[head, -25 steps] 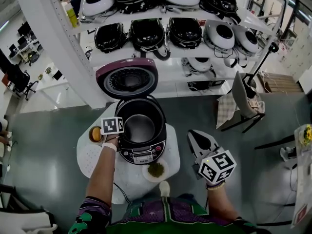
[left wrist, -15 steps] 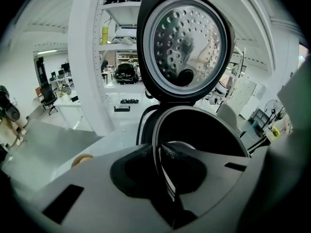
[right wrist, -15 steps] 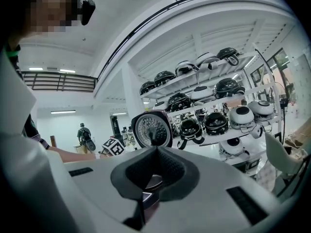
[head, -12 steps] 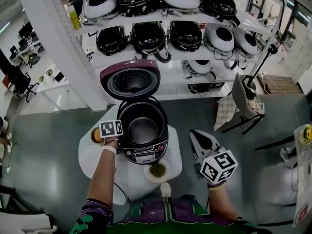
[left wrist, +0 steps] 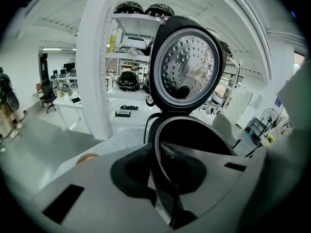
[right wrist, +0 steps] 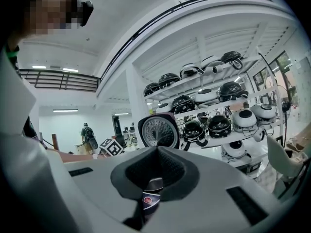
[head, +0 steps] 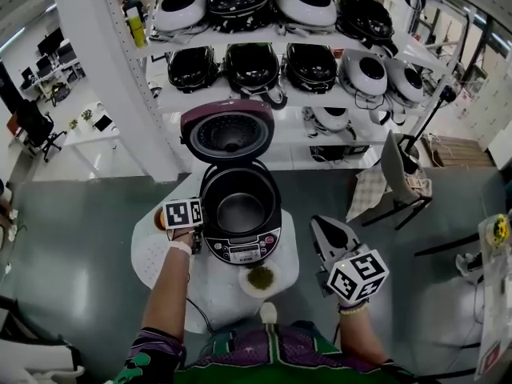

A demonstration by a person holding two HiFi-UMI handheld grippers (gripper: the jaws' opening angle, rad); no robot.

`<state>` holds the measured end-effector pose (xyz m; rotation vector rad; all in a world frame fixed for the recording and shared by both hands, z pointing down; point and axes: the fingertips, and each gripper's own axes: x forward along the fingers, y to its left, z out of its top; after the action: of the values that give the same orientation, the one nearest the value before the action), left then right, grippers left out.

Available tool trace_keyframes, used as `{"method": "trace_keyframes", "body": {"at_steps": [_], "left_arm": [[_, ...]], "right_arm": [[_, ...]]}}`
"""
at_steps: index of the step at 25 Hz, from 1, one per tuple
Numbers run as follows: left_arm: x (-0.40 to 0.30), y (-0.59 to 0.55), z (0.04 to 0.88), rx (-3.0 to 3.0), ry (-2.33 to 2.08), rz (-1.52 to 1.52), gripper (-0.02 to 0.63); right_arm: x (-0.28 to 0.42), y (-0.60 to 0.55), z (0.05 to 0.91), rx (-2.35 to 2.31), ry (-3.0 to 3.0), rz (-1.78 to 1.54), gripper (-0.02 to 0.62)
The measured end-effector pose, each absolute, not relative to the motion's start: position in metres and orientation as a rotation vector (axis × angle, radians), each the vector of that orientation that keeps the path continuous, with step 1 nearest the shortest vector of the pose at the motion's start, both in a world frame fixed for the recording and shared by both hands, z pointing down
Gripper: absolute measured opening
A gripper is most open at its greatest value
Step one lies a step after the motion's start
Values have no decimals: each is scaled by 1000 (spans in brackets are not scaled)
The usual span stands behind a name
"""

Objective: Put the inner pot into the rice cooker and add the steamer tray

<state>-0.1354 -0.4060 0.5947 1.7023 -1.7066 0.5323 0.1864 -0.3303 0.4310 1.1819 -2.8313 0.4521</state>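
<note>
— White shelving point(head: 108, 70) loaded with rows of black and white cookers point(head: 252, 64) fills the background, above a grey floor point(head: 72, 278). What stands in front of it?

— One small round table point(head: 220, 293), white. On it sits the purple rice cooker point(head: 272, 229). Its control panel point(head: 244, 253) faces the person, and its lid point(head: 228, 132) is swung fully up and back.

— And the inner pot?

— The inner pot point(head: 240, 212) is seated down inside the cooker body, its rim at the opening.

— Where is the left gripper?

— The left gripper point(left wrist: 156, 152) is at the cooker's left edge, angled downward. Its jaws have just been opening and stand narrowly apart. The pot's thin rim runs through the gap between them, and the pads are not clamped on it.

— The right one?

— The right gripper point(right wrist: 157, 149) hovers off the table's right side, over the floor, pointing roughly level toward the raised lid. Its jaws are closed together.

— The steamer tray?

— The steamer tray point(head: 150, 253), white and perforated, lies flat on the left part of the table, apart from the cooker. A bowl point(head: 260, 278) of something green sits just in front of the control panel.
</note>
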Motion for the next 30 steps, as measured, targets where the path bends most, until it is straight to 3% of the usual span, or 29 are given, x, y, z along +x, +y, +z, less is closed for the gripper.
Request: {"method": "trace_keyframes", "body": {"at_steps": [11, 30], "left_arm": [[-148, -347, 565, 1773, -1762, 478, 64], [-223, -228, 431, 1999, -1941, 291, 64]], "right_arm": [[162, -313, 403, 1172, -2861, 395, 6], [26, -258, 342, 1022, -2949, 264, 6]]}}
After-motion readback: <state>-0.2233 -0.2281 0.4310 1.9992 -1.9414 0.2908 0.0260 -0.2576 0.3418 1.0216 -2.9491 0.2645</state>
